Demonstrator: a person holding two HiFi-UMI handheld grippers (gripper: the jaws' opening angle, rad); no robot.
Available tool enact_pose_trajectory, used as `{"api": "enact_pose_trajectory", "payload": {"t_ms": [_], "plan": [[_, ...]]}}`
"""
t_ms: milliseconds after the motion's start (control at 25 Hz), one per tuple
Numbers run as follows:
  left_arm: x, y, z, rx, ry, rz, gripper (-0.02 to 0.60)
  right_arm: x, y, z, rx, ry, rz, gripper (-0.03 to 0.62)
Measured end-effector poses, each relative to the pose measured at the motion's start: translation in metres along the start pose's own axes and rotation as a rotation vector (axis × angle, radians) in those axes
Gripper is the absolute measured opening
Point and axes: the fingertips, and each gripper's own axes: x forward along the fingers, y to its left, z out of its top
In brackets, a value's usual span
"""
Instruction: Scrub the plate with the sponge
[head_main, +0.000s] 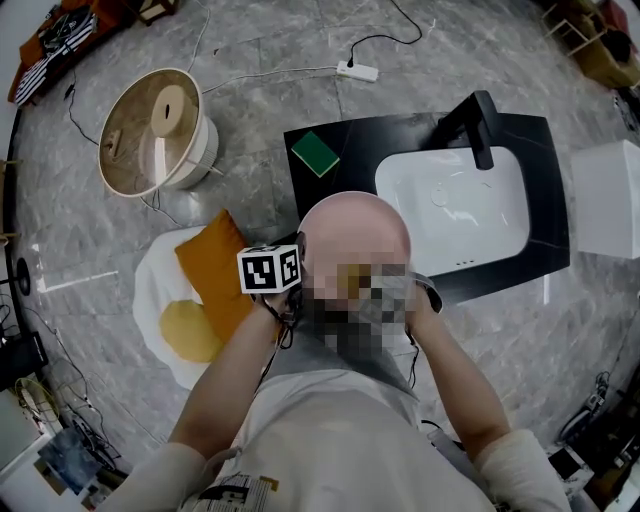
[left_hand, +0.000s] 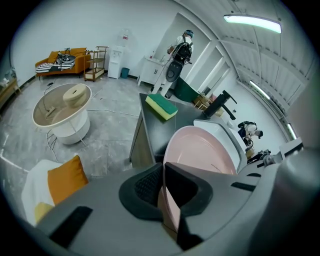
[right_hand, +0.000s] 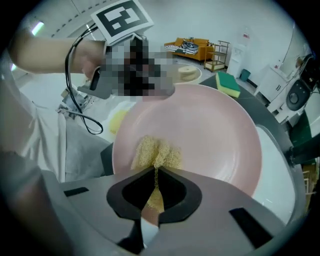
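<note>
A pink plate (head_main: 355, 238) is held up on edge over the near side of the black counter (head_main: 330, 180). My left gripper (left_hand: 163, 172) is shut on the plate's (left_hand: 200, 150) lower rim, and its marker cube (head_main: 270, 270) shows at the plate's left. My right gripper (right_hand: 156, 172) is shut on a yellow mesh scrub pad (right_hand: 157, 152), which lies against the plate's (right_hand: 205, 120) face. A green and yellow sponge (head_main: 316, 153) lies loose on the counter's far left corner, also seen as the sponge (left_hand: 161, 106) in the left gripper view. In the head view a blur patch hides the right gripper.
A white sink (head_main: 455, 205) with a black faucet (head_main: 480, 125) is set in the counter to the right. A round wooden-topped tub (head_main: 155, 130), an orange cushion (head_main: 215, 270) on a white seat and a power strip (head_main: 357, 71) lie on the floor. A person (left_hand: 182, 42) stands far back.
</note>
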Motion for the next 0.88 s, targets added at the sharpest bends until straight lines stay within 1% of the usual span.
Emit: {"api": "enact_pose_trajectory", "payload": {"t_ms": [80, 200, 360, 440, 520, 600, 680, 720, 800, 880], "plan": [[0.0, -0.003, -0.004, 0.007, 0.008, -0.008, 0.026, 0.007, 0.011, 0.019, -0.035, -0.056, 0.035, 0.044], [-0.001, -0.005, -0.008, 0.006, 0.007, -0.013, 0.026, 0.014, 0.013, 0.037, -0.06, -0.097, 0.053, 0.044], [-0.003, -0.002, -0.009, -0.006, 0.015, -0.025, 0.026, 0.014, -0.013, 0.057, -0.004, -0.153, 0.055, 0.044], [-0.003, 0.0, -0.009, -0.006, 0.033, -0.034, 0.028, 0.013, -0.034, 0.068, 0.044, -0.19, 0.035, 0.046], [-0.003, -0.001, -0.008, -0.005, 0.042, -0.042, 0.028, 0.009, -0.059, 0.077, 0.091, -0.22, -0.027, 0.046], [-0.002, 0.0, -0.008, -0.016, 0.034, -0.039, 0.028, 0.002, -0.086, 0.082, 0.129, -0.237, -0.119, 0.046], [-0.003, 0.002, -0.008, -0.031, 0.024, -0.025, 0.028, -0.004, -0.106, 0.077, 0.153, -0.226, -0.203, 0.046], [-0.003, 0.003, -0.009, -0.035, 0.023, -0.016, 0.026, -0.008, -0.112, 0.071, 0.154, -0.207, -0.24, 0.046], [-0.004, 0.004, -0.009, -0.044, 0.02, 0.001, 0.026, -0.014, -0.119, 0.051, 0.132, -0.139, -0.296, 0.046], [-0.005, 0.005, -0.009, -0.053, 0.013, 0.015, 0.026, -0.018, -0.119, 0.028, 0.116, -0.057, -0.308, 0.046]]}}
